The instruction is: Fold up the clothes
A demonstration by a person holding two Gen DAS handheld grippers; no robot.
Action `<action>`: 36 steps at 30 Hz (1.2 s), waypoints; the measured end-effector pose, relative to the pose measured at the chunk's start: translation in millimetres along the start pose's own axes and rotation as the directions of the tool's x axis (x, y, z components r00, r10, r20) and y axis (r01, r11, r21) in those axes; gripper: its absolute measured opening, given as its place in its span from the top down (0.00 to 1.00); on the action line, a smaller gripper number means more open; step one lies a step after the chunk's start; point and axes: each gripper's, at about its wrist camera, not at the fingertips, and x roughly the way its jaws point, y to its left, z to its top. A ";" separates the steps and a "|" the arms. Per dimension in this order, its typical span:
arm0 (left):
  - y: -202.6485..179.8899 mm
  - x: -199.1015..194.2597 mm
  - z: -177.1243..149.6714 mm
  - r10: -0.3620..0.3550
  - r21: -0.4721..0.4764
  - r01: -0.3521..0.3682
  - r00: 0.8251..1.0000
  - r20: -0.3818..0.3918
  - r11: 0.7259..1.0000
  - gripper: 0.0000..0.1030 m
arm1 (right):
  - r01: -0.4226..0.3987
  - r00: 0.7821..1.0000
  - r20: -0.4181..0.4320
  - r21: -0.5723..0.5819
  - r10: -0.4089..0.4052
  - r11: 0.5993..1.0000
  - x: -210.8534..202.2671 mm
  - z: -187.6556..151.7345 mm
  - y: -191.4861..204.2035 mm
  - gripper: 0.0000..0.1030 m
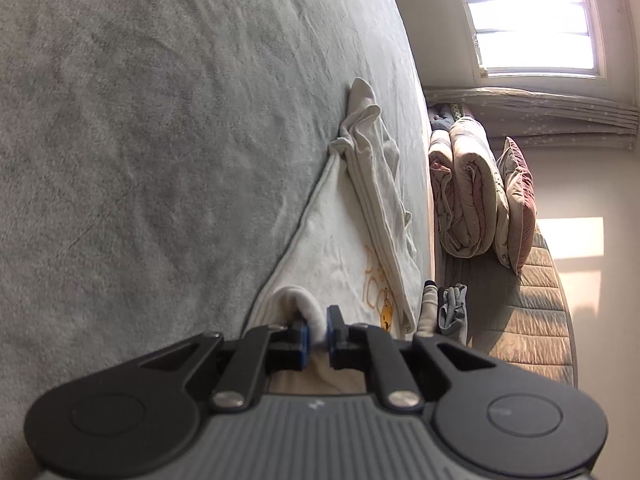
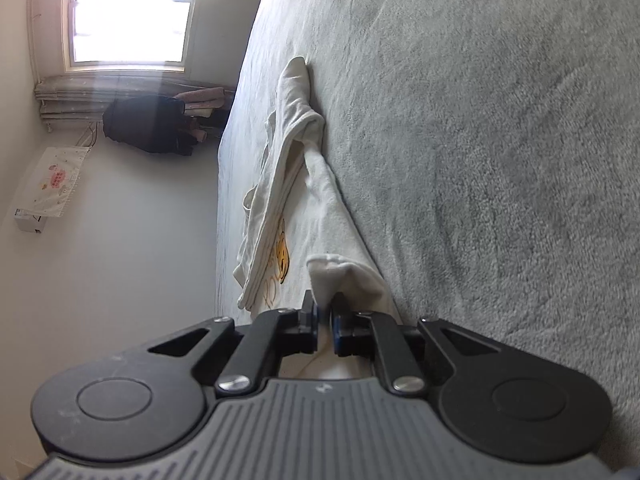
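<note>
Left gripper (image 1: 317,332) body: grey ribbed housing, a small pale mark at its top edge.
Left side lobes: two rounded black housings, each with a shallow circular disc.
Left linkage: black bars, triangular cut-outs, two silver round screws.
Left pads (image 1: 303,340): blue, on black finger blocks.
Right gripper (image 2: 325,320) body: same grey ribbed housing, same pale mark.
Right linkage: black bars, silver screws, faint dusty scuffs on one lobe.
Right pads (image 2: 337,330): blue.

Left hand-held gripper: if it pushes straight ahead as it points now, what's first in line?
The cream garment it already pinches: the left hand-held gripper would push into its folded sleeve bundle on the grey bedspread. Depth is uncertain.
</note>
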 end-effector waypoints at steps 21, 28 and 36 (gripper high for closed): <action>-56.6 -27.5 -13.3 0.204 0.548 -0.331 0.938 0.281 0.768 0.63 | 0.459 0.887 0.332 -0.569 -0.319 0.682 -19.5 -41.3 56.2 0.62; -64.0 -5.0 -23.6 0.256 0.625 -0.396 0.917 0.306 0.672 0.72 | 0.550 0.834 0.397 -0.659 -0.384 0.513 3.9 -56.4 57.5 0.62; -69.4 -2.4 -42.3 0.258 0.668 -0.463 0.885 0.389 0.582 0.94 | 0.630 0.771 0.522 -0.708 -0.364 0.319 12.9 -87.1 64.4 0.93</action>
